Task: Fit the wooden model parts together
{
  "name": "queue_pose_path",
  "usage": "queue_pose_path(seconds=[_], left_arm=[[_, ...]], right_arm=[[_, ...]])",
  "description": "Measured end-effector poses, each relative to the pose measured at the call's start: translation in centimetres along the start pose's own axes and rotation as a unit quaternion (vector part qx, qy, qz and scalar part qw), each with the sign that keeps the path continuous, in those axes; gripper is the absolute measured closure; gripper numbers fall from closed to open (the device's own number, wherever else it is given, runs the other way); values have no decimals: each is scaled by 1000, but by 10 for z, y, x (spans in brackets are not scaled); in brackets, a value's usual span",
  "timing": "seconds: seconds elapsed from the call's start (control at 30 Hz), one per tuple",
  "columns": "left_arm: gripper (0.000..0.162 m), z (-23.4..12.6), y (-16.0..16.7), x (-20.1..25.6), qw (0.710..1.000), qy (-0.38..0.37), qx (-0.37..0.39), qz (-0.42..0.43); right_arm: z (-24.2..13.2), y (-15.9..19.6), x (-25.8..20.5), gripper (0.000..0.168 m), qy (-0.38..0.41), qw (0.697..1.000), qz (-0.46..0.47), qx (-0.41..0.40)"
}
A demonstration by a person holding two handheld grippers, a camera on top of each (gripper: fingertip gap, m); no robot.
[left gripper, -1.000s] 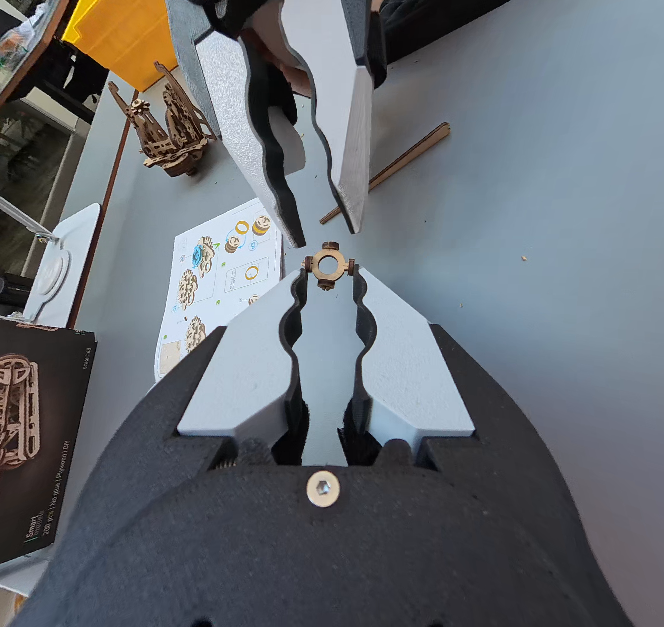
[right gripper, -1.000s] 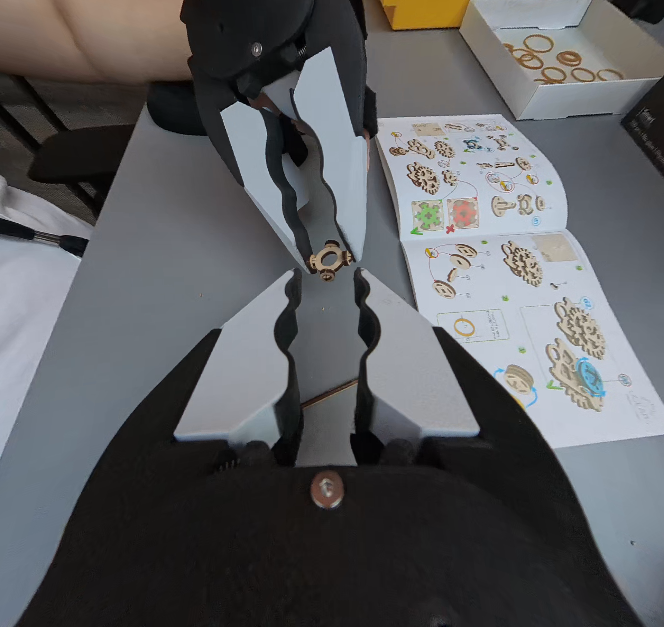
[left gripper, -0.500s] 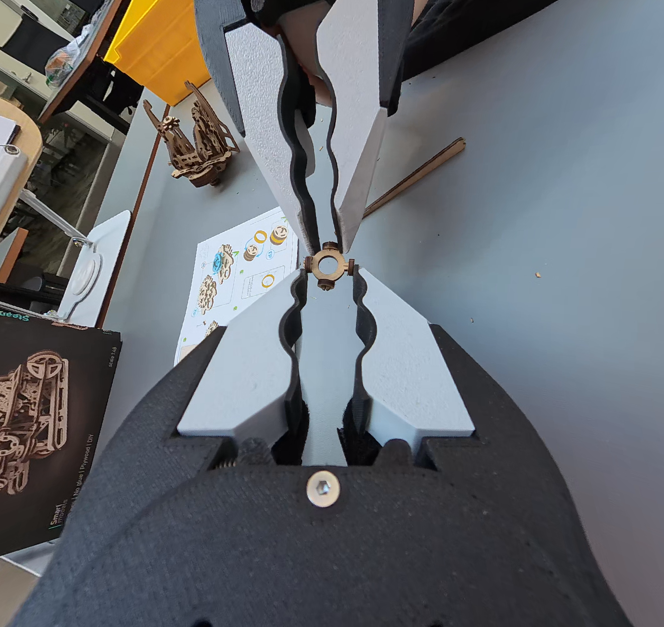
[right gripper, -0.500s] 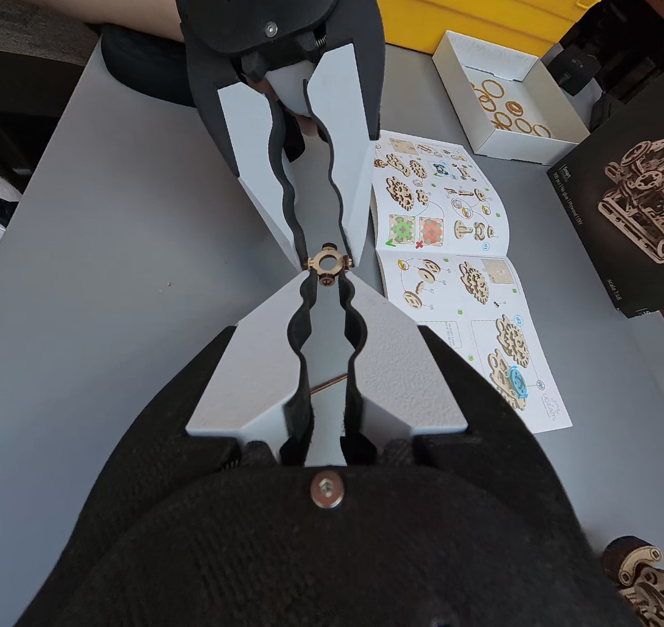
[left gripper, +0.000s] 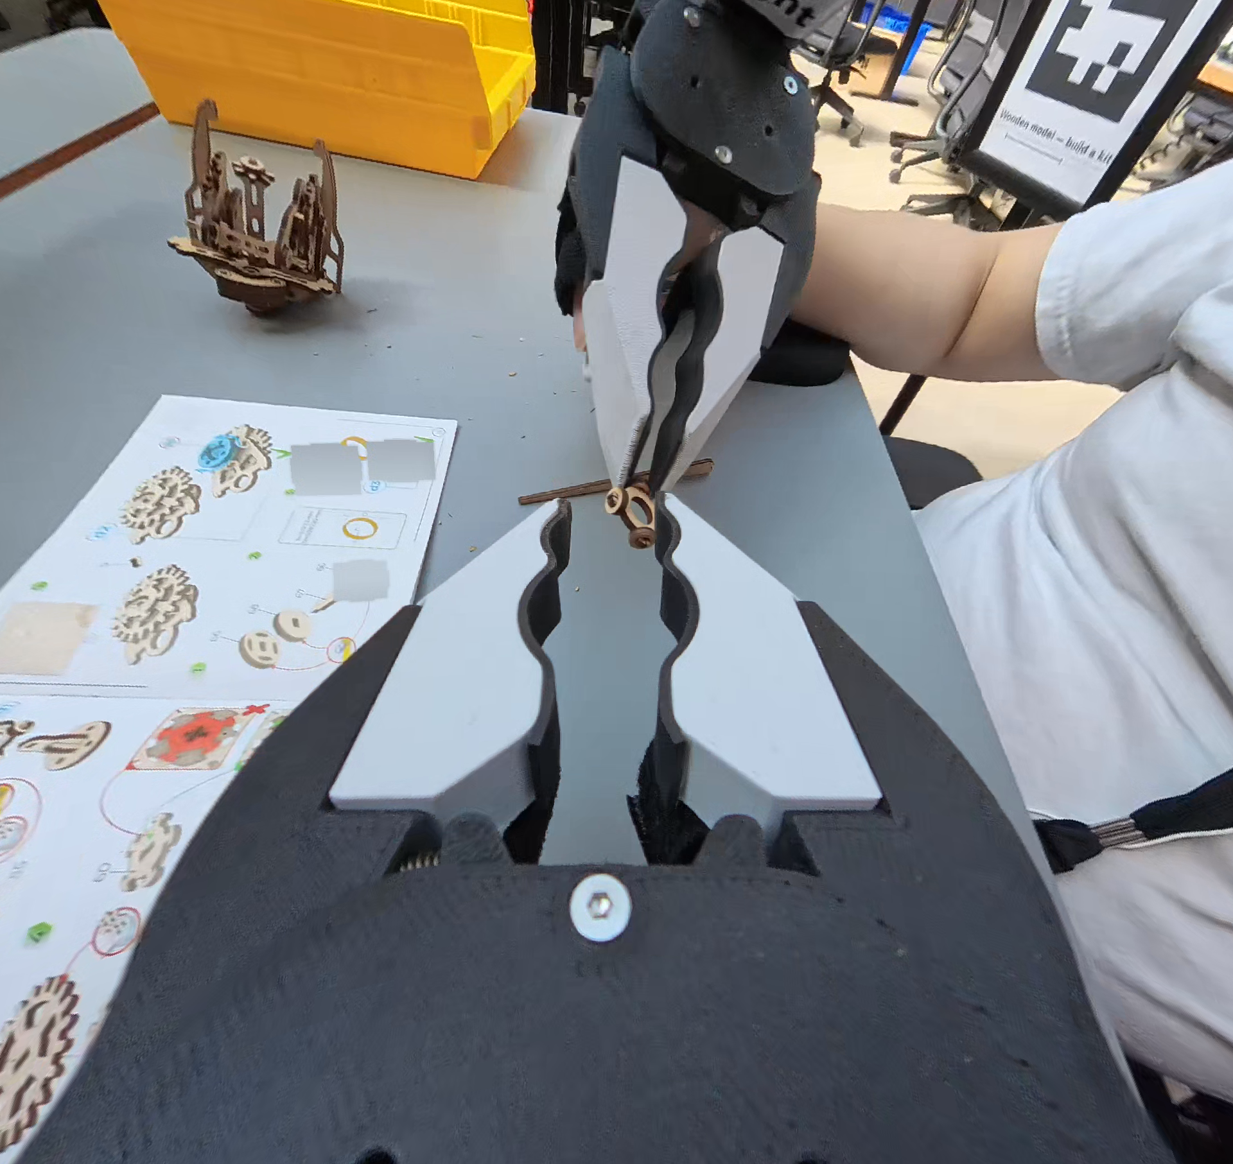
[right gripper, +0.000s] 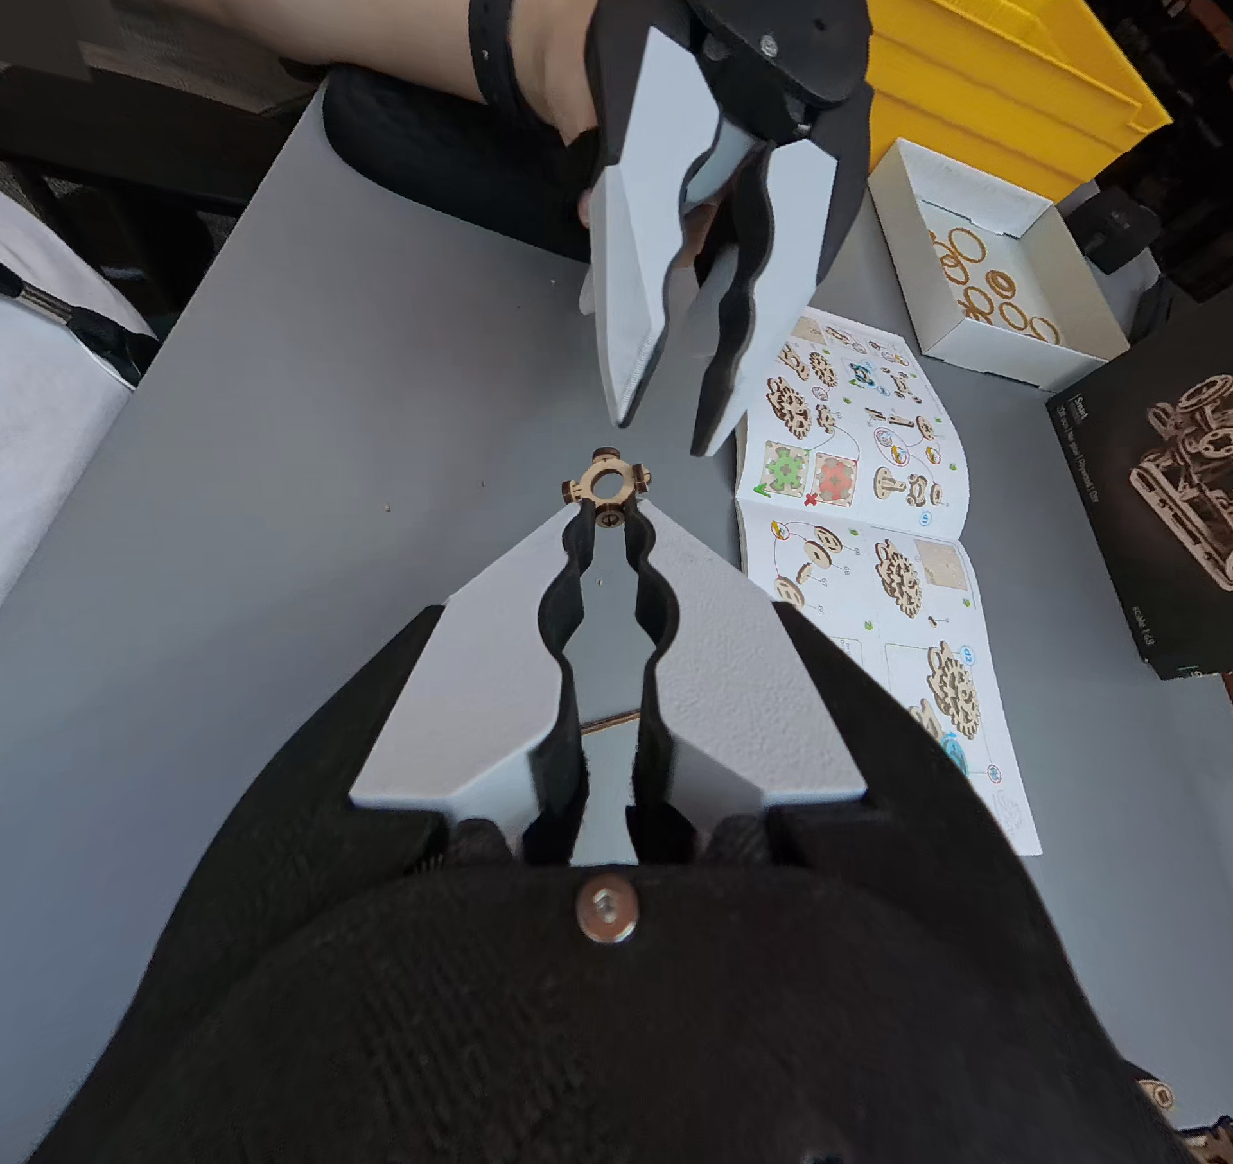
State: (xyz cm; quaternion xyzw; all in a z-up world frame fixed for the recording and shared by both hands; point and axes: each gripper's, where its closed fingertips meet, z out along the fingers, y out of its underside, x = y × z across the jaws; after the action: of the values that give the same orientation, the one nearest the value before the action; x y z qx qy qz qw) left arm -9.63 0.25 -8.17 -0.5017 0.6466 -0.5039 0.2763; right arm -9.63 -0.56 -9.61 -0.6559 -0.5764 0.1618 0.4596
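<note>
Now the right claw (right gripper: 607, 515) pinches a peg of the small wooden ring hub (right gripper: 606, 485), held above the grey bench (right gripper: 333, 465).

Opposite, the left claw (left gripper: 610, 518) stands open and grips nothing, its tips just beside the hub. Bare bench lies to one side of the hub; on the other an instruction sheet (right gripper: 881, 531) lies flat, with a white parts box (right gripper: 1001, 278) and yellow bin (left gripper: 320, 51) beyond. A thin wooden stick (left gripper: 567, 491) and a built wooden model (left gripper: 260, 231) sit farther off.
</note>
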Motion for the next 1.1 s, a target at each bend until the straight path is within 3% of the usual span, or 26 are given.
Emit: queue_pose_path(seconds=[0.13, 0.17, 0.27, 0.43, 0.57, 0.77, 1.1], left_arm=[[139, 8, 13, 9, 996, 50, -38, -71], [145, 10, 17, 12, 994, 60, -51, -79], [156, 15, 24, 16, 991, 77, -69, -86], [157, 15, 24, 13, 991, 75, -63, -96], [158, 3, -8, -1, 991, 49, 35, -122], [158, -34, -57, -21, 963, -16, 220, -155], [158, -38, -68, -10, 961, -58, 253, -93]], right_arm=[[5, -3, -8, 161, -1, 999, -52, -14], [5, -3, -9, 161, 0, 998, -60, -17], [6, -2, -12, 161, -2, 997, -76, -31], [7, -2, -9, 161, 10, 997, -76, -29], [-9, -23, 15, 153, 85, 993, -68, 38], [-37, -53, 40, 148, 188, 973, -16, 135], [-30, -71, 47, 150, 173, 965, 67, 185]])
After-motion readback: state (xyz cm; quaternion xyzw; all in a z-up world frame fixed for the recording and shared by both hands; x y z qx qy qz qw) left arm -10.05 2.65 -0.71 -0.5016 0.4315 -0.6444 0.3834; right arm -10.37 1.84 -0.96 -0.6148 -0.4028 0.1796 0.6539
